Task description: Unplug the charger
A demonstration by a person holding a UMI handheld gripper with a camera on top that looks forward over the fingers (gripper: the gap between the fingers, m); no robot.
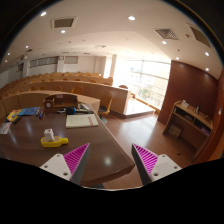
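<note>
Two pink-padded fingers of the tool stand apart with nothing between them, raised above the curved wooden desk. Just ahead and to the left lies a yellow object; beyond it rest papers and a blue item. No charger can be made out. Past the desk stands a wooden shelf unit near bright windows.

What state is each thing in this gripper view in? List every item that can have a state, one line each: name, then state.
gripper: open, nothing between its fingers, held above the table edge
yellow object: lying flat on the table, ahead of the fingers, untouched
white tray: resting flat on the table, beyond the fingers
ceiling lights: on
wooden shelf: standing upright against the wall, with items on it
charger: cannot be made out
</note>
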